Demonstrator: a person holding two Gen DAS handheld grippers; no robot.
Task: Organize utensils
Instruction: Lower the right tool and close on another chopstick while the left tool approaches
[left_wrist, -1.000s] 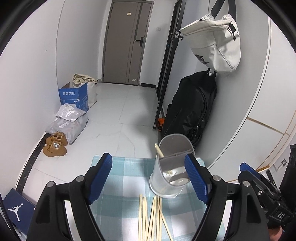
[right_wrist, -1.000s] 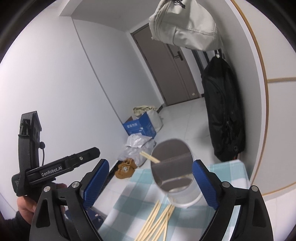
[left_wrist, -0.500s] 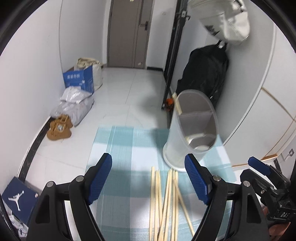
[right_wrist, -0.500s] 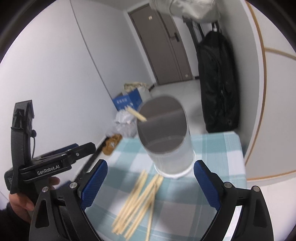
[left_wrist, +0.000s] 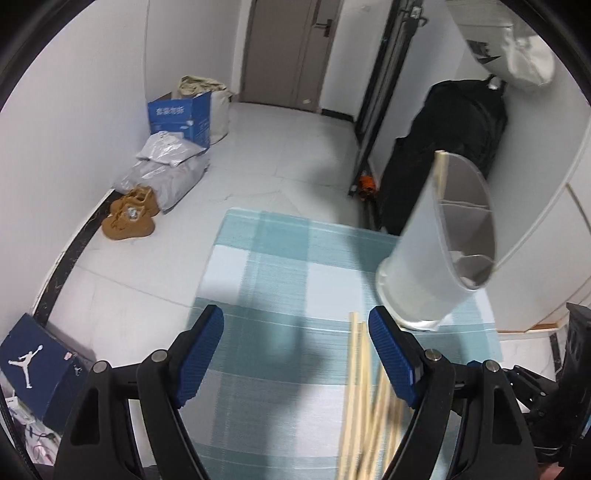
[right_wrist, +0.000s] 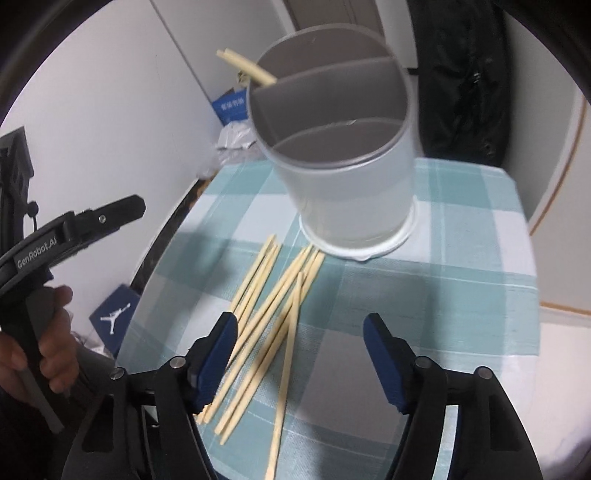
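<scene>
Under left claw (left_wrist: 296, 345), chopsticks (left_wrist: 364, 398) blurred

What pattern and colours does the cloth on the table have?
The woven tablecloth has teal and white checks, seen best in the right wrist view.

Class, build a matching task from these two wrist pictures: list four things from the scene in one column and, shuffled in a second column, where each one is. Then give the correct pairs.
Things
1. loose chopsticks
2. divided holder
3. single chopstick
4. brown shoes

Places
A. on the floor by the wall
B. standing on the checked cloth
C. sticking out of the holder
D. lying flat on the cloth in front of the holder

Pairs: 1-D, 2-B, 3-C, 4-A
</scene>
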